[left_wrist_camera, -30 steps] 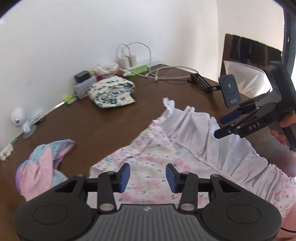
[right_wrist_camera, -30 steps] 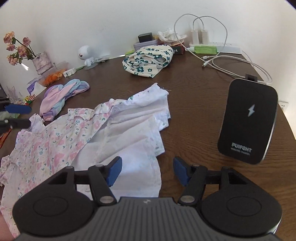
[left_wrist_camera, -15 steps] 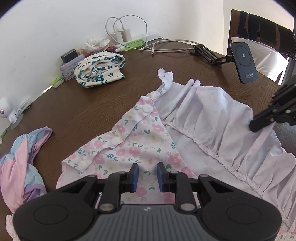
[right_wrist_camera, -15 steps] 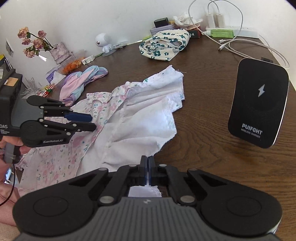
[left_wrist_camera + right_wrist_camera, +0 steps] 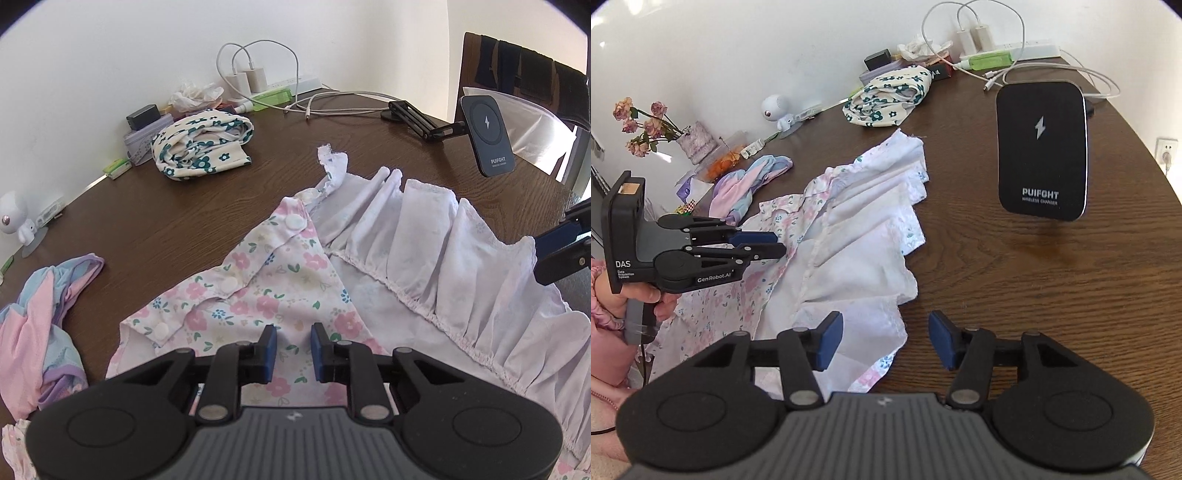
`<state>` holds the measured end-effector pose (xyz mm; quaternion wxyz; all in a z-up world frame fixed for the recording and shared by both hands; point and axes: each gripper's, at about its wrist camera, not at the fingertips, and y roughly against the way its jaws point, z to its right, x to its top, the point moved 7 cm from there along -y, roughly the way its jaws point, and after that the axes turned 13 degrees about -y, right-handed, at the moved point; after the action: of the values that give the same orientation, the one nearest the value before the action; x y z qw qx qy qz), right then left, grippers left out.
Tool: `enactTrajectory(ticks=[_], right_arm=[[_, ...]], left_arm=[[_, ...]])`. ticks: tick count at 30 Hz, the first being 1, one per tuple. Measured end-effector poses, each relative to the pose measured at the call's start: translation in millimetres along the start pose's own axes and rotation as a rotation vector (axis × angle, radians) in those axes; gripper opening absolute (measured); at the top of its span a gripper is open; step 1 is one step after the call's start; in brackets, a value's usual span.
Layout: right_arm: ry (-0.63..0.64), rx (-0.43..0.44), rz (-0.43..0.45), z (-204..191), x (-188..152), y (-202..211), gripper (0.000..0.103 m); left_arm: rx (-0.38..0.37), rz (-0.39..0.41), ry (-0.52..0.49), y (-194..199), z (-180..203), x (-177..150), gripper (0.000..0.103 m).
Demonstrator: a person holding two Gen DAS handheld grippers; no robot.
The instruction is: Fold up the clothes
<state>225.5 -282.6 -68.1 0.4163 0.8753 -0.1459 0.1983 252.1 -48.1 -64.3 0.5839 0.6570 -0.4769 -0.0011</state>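
Observation:
A small dress lies spread on the brown table, with a pink floral bodice and a white ruffled skirt. My left gripper points down at the bodice. Its jaws are closing, a narrow gap still shows, and floral cloth lies in that gap. From the right wrist view the left gripper hovers at the bodice edge in a person's hand. My right gripper is at the skirt hem; its jaws are opening, with the hem under the left pad and nothing pinched. It shows at the right edge of the left view.
A folded cream cloth with green flowers and a crumpled pastel garment lie on the table. A black wireless charger stands to the right of the skirt. Cables and a power strip, a small white camera and a vase of dried flowers line the wall.
The left gripper came down onto the floral bodice and narrowed its jaws. The right gripper shut at the skirt hem half a second ago, then spread open and shifted sideways.

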Motion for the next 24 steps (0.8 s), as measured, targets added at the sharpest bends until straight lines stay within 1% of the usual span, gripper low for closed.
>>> enactTrajectory(ticks=[1,2,3,4,8,9,10,11,12,13,14,15,18,20,22,23,24], right_arm=[[-0.010,0.016,-0.005,-0.1,-1.1,-1.9,0.042],[-0.018,0.030,-0.011,-0.4,-2.4,-3.7,0.019],[-0.012,0.029,-0.028,-3.0,-7.8,-4.6,0.002],[-0.006,0.029,-0.045,-5.6,-13.1,-5.5,0.000],[0.032,0.024,-0.101,-14.4,-32.8,0.1,0.000],[0.041,0.021,-0.111,-16.2,-36.5,2.5,0.001],[0.040,0.018,-0.106,-17.1,-34.2,5.7,0.006],[0.037,0.006,-0.074,-17.0,-25.8,10.7,0.011],[0.033,-0.006,-0.040,-16.9,-17.1,15.8,0.032],[0.040,-0.027,0.013,-18.1,-4.4,21.1,0.043],[0.056,-0.042,0.064,-21.9,10.2,24.1,0.052],[0.072,-0.056,0.112,-25.8,24.5,26.8,0.052],[0.094,-0.061,0.145,-41.0,64.2,7.4,0.052],[0.109,-0.096,0.137,-50.3,88.2,-17.6,0.053],[0.069,-0.100,0.112,-55.6,107.6,-44.5,0.055],[0.046,-0.101,0.099,-58.1,117.1,-57.9,0.055],[-0.004,-0.093,0.078,-56.6,123.8,-71.6,0.055]], left_arm=[[0.001,0.001,0.003,0.1,0.0,-0.2,0.017],[0.002,0.002,0.007,0.3,0.0,-0.3,0.017],[0.004,0.003,0.010,0.4,0.0,-0.5,0.017],[0.006,0.004,0.016,0.3,-0.2,-0.4,0.017],[0.017,0.016,0.019,-0.9,-0.2,0.3,0.017],[0.019,0.018,0.018,-1.2,-0.2,0.6,0.017],[0.019,0.018,0.016,-1.3,-0.4,1.0,0.017],[0.019,0.017,0.015,-1.0,-0.5,1.2,0.018],[0.016,0.015,0.016,-0.4,-0.8,1.2,0.019],[0.011,0.023,0.021,1.1,-2.0,1.4,0.021],[0.005,0.032,0.027,2.6,-3.2,1.5,0.021],[0.000,0.041,0.034,4.1,-4.4,1.7,0.021],[0.015,0.039,0.046,4.7,-10.6,0.7,0.021],[0.019,0.033,0.049,4.4,-13.9,-1.5,0.021],[0.007,0.018,0.039,0.8,-14.7,-6.5,0.021],[0.005,0.030,0.041,0.7,-14.6,-8.0,0.021],[0.005,0.036,0.041,0.8,-14.6,-8.6,0.021]])
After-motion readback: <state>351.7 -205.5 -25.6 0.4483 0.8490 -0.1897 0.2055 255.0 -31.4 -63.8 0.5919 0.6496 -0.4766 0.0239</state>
